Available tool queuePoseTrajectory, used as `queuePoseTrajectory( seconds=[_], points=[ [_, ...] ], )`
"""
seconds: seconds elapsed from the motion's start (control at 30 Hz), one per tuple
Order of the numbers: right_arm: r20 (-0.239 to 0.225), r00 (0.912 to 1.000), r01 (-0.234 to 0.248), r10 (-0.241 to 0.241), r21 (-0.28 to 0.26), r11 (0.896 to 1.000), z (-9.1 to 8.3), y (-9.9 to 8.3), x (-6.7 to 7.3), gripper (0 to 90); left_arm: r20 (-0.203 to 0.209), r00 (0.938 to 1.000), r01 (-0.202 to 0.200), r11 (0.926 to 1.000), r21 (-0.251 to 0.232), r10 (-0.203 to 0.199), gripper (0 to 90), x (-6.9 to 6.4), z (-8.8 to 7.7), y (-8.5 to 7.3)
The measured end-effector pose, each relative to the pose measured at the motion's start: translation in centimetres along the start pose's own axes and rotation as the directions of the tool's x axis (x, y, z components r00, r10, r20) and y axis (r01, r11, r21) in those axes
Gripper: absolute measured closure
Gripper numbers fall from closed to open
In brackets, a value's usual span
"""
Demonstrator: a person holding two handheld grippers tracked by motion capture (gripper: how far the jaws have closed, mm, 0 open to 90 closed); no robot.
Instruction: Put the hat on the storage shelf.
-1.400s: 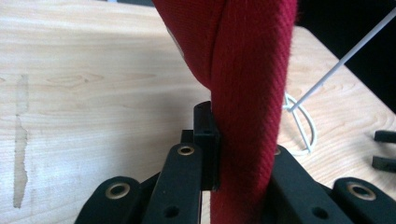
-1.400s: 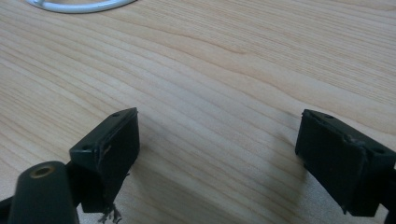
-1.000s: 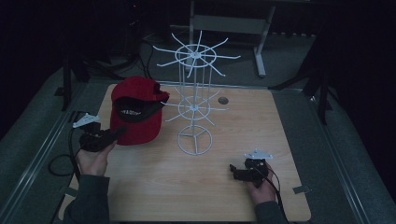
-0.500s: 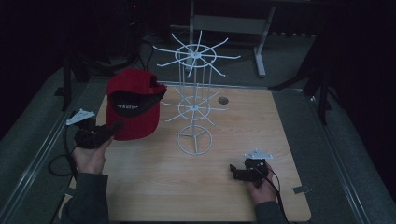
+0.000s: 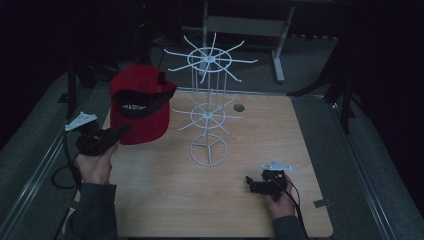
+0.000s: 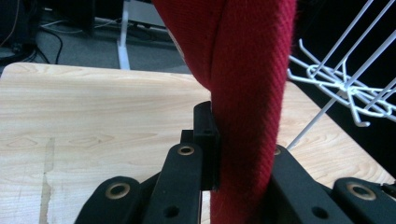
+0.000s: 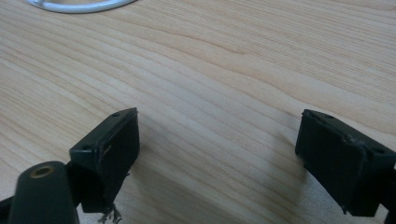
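On the wooden table (image 5: 165, 190) stands a white wire rack (image 5: 207, 107). The left gripper (image 5: 116, 134) clamps a red cap (image 5: 141, 102), lifted beside the rack; probably hanging it comes next. The right gripper (image 5: 252, 184) rests with jaws apart, empty.

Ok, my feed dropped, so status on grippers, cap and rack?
Left gripper shut on red cap, cap lifted off table. Right gripper open, low over bare wooden table. White wire rack stands right of cap, apart from it.
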State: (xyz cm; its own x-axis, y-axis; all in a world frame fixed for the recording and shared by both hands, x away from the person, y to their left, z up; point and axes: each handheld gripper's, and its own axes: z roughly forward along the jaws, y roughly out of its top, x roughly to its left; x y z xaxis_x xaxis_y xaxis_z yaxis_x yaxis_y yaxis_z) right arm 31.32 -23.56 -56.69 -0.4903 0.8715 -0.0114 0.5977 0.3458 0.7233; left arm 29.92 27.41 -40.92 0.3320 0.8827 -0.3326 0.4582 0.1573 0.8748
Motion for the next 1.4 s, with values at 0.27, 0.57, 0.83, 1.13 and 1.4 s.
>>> queuePoseTrajectory(
  seconds=[0.27, 0.57, 0.83, 1.13, 1.4],
  points=[
    [0.0, 1.0, 0.001, -0.001, 0.001, 1.0, 0.0, 0.0, 0.0, 13.4, 0.005, 1.0, -0.003, 0.9997, -0.024, 0.003, 85.7, -0.2, -0.4, 0.7],
    [0.0, 1.0, 0.0, 0.0, 0.001, 1.0, 0.0, 0.0, 0.0, 13.5, 0.006, 0.9999, -0.008, 0.9988, -0.049, 0.009, 85.7, -0.5, -1.0, 1.5],
    [0.0, 1.0, 0.0, 0.0, 0.001, 1.0, 0.0, 0.0, 0.0, 13.5, 0.007, 0.9999, -0.007, 0.9981, -0.062, 0.008, 85.7, -0.5, -1.4, 1.9],
    [0.0, 1.0, 0.0, 0.0, 0.001, 1.0, 0.0, 0.0, 0.0, 13.4, 0.009, 0.9999, -0.005, 0.9972, -0.075, 0.005, 85.7, -0.6, -1.6, 2.3],
    [0.0, 1.0, 0.001, -0.001, 0.001, 1.0, 0.0, 0.0, 0.0, 13.4, 0.011, 0.9999, -0.009, 0.9959, -0.09, 0.01, 85.7, -0.9, -1.9, 2.8]
  ],
)
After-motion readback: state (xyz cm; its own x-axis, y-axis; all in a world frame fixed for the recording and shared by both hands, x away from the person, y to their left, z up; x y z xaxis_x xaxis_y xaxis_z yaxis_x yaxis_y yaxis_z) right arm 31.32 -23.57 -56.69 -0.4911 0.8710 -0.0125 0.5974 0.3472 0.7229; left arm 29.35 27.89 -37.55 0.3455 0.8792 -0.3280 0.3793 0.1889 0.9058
